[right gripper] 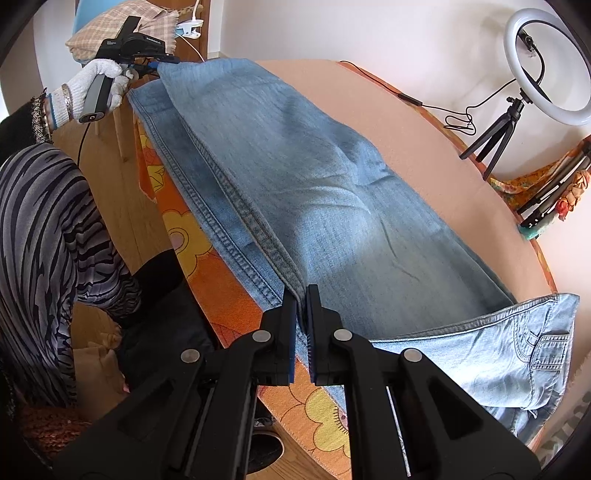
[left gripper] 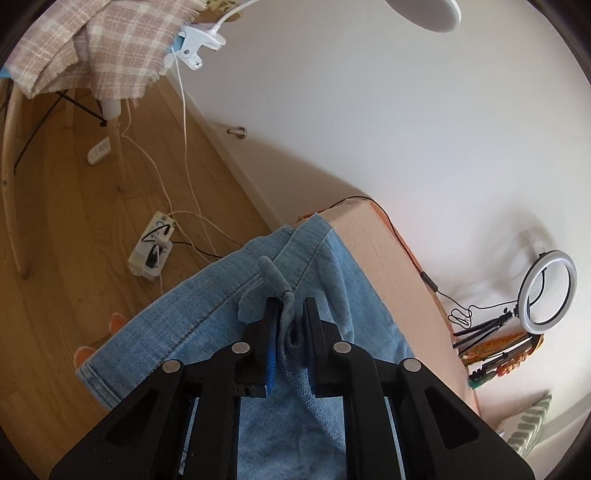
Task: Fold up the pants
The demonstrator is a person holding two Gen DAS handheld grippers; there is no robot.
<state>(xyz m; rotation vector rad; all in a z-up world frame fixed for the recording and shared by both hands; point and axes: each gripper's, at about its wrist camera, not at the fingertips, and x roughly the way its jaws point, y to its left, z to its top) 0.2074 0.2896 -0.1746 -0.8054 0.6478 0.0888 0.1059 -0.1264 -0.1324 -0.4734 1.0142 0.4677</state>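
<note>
The pants (right gripper: 314, 192), soft, weighty denim, lie along the peach table (right gripper: 424, 147) from 11 to 4 o'clock; left gripper (left gripper: 290, 314) and right gripper (right gripper: 302, 299) are each clamped on the near seam, the sturdiest hold

**Two wrist cameras, looking from opposite ends of the jeans**

The left wrist camera sits just behind the left gripper (left gripper: 290, 306) and looks steeply down past the table edge (left gripper: 373, 240), taking in the wooden floor (left gripper: 74, 258), a power strip (left gripper: 151, 251) and the wall beyond. It is very close to the denim.

The right wrist camera sits just behind the right gripper (right gripper: 302, 295) at the other end and looks along the length of the jeans (right gripper: 314, 184) across the table (right gripper: 424, 155). Far off, it sees the left gripper (right gripper: 147, 66) in a gloved hand (right gripper: 99, 85).

Both views share the jeans (left gripper: 207, 302), the table, the ring light (left gripper: 546, 291) (right gripper: 546, 66) and the checked cloth (left gripper: 110, 48) (right gripper: 140, 22).
</note>
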